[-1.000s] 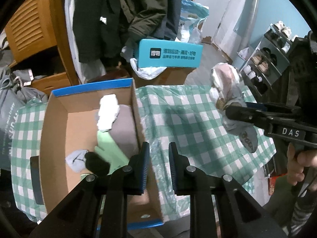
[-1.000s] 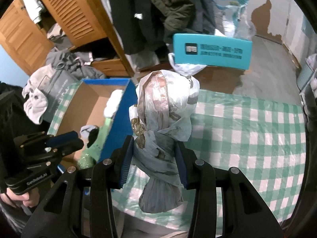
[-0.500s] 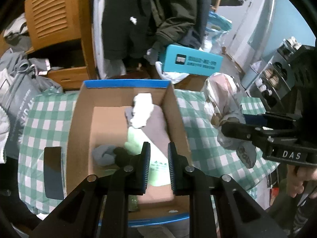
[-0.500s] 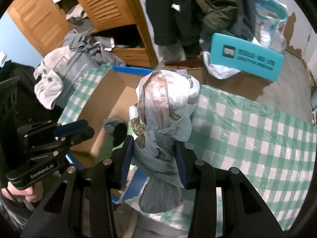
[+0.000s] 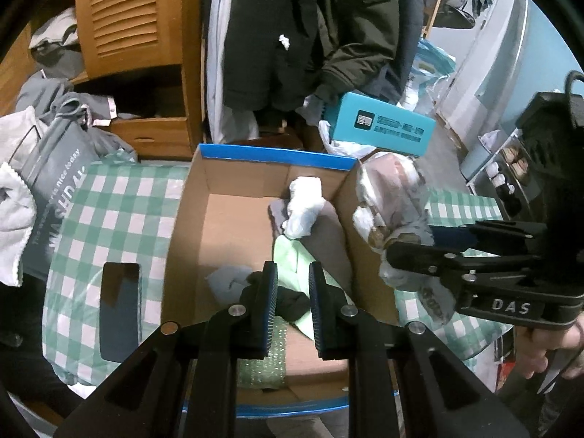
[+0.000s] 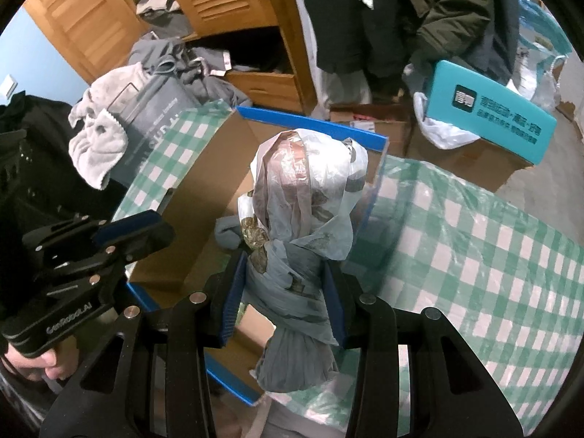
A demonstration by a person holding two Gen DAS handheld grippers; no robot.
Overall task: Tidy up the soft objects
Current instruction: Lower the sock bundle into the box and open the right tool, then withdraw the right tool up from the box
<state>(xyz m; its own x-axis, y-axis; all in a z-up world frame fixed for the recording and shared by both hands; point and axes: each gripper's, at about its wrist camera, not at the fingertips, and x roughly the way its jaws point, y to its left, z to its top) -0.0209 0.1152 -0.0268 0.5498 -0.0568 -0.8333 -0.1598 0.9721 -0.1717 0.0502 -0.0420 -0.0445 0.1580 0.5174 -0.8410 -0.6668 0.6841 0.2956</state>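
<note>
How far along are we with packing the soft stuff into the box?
Partly done: the cardboard box already holds a white bundle, a green cloth and grey and dark pieces. In hand: the right gripper grips a knotted plastic bag at the box's edge, not yet inside. The left gripper holds nothing. Left: release the bag inside.

The bundle [image 6: 303,219] held in the right gripper [image 6: 284,299] is thin, crinkled plastic film, slightly glossy, and both grippers look like matt black plastic with ribbed blue pads [image 6: 231,299] and small shiny metal screws. The box [image 5: 189,226] is plain matt cardboard with smooth blue edging, holding soft cloth pieces [image 5: 303,208]. The checked tablecloth [image 6: 474,241] has a faint plastic sheen, and the cabinet [image 5: 135,25] behind is varnished slatted wood.
</note>
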